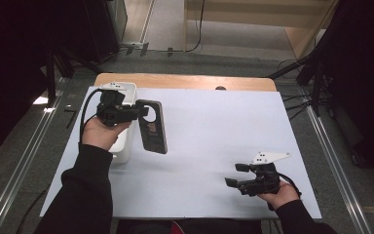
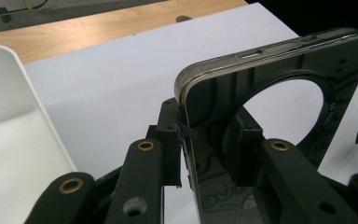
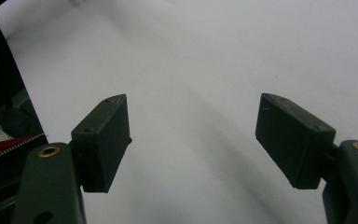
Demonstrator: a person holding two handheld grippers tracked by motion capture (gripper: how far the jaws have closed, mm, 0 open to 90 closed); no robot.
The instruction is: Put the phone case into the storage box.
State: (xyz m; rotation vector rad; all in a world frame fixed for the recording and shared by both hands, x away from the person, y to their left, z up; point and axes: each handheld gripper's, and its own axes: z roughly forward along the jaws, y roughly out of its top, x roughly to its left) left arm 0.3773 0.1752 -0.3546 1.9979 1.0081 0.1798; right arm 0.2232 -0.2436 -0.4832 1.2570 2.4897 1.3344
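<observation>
Phone case (image 1: 152, 126): dark, with a round cut-out at its far end; I am holding it over the white sheet (image 1: 214, 146), at about ten o'clock from the table's middle.
Left gripper (image 1: 137, 111): my jaws are clamping the case's edge beside the round cut-out, one pad on each face, as the left gripper view is showing (image 2: 205, 144).
Long axis: running roughly from twelve to six o'clock, the near end tipping a little toward five; I am gripping it near the far end, so most of the length is hanging toward me.
White tray (image 1: 124, 141): lying just behind the case at nine o'clock, under my left hand (image 1: 101, 132).
Right gripper (image 1: 236, 174): my jaws are standing well apart on nothing, resting low at about four o'clock.
Bearing: the case is lying toward ten o'clock from my right jaws, well apart; my left hand is the nearer one by far.
Judgement: any handover is probably calling for my right jaws to meet the free near end.
</observation>
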